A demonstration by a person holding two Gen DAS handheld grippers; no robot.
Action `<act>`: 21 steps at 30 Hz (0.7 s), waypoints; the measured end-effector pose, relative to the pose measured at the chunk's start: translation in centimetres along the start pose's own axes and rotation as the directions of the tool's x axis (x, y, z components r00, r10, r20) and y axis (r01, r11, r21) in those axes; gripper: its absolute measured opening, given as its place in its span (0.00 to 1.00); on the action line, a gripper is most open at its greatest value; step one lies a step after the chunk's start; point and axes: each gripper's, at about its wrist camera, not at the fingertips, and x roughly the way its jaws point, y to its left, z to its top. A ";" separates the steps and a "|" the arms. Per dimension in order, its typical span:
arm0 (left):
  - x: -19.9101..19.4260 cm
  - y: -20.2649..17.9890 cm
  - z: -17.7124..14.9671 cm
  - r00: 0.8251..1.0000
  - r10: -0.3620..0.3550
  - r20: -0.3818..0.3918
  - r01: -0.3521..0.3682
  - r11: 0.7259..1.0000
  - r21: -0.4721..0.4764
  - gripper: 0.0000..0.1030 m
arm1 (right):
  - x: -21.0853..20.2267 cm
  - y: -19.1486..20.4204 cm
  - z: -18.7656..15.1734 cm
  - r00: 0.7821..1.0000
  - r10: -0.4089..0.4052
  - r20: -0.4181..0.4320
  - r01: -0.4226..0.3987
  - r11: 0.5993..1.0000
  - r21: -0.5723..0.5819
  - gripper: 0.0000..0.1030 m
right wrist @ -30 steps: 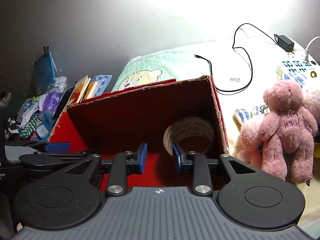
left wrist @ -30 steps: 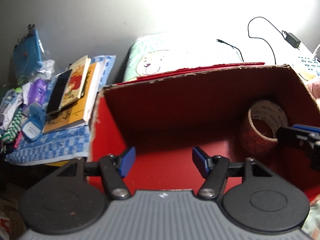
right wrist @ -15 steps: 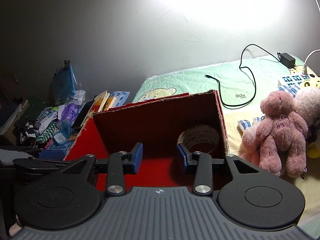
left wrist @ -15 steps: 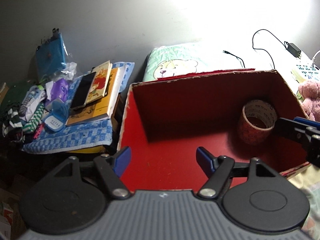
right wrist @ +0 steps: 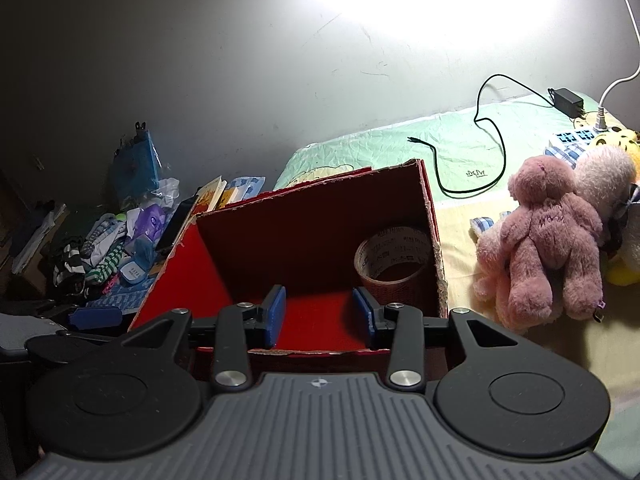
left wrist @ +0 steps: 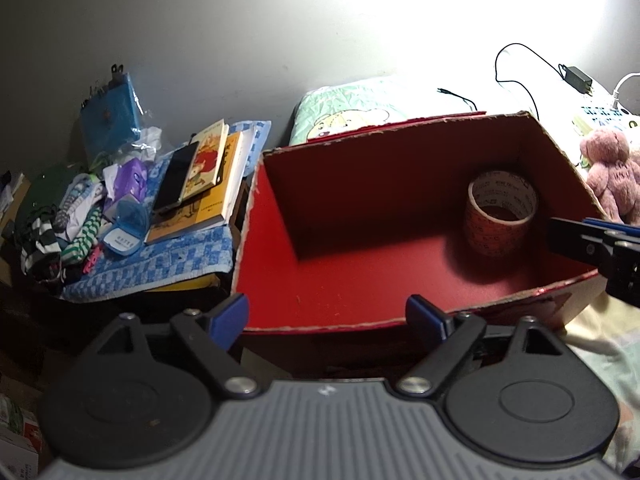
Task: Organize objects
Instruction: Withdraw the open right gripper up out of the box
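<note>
A red-lined cardboard box [left wrist: 360, 280] [right wrist: 312, 216] stands open on the bed. A roll of printed tape [left wrist: 502, 212] [right wrist: 394, 262] stands on edge in its right corner. My left gripper [left wrist: 328, 316] hangs open over the box's near rim, nothing between its blue pads. My right gripper [right wrist: 320, 314] is also open and empty, above the near rim, with the tape ahead and to its right. The right gripper's fingers [left wrist: 592, 236] show at the right edge of the left wrist view. A pink teddy bear [right wrist: 548, 232] [left wrist: 612, 168] lies right of the box.
Left of the box a blue checked cloth [left wrist: 160, 264] carries books [left wrist: 208, 176], a dark phone [left wrist: 176, 180], a small blue case [left wrist: 124, 232], striped socks [left wrist: 76, 236] and a blue pouch [left wrist: 112, 116]. A black cable [right wrist: 492, 152], charger [right wrist: 566, 100] and power strip [right wrist: 576, 136] lie on the bedsheet behind.
Both grippers have drawn back and up out of the box, so more of the box and bed shows. The right gripper's jaws have opened wider. The tape stays in its corner.
</note>
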 end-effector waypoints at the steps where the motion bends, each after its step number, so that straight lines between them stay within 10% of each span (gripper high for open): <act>1: -0.1 -0.2 -0.1 1.000 -0.001 -0.002 0.001 1.000 0.001 0.85 | -0.1 0.0 -0.1 1.000 0.002 -0.003 -0.002 1.000 0.002 0.39; 21: 0.7 -4.0 -2.5 0.995 -0.068 -0.078 0.073 0.996 0.059 0.88 | -1.4 -1.0 -2.2 0.999 -0.014 -0.046 0.015 0.999 0.035 0.43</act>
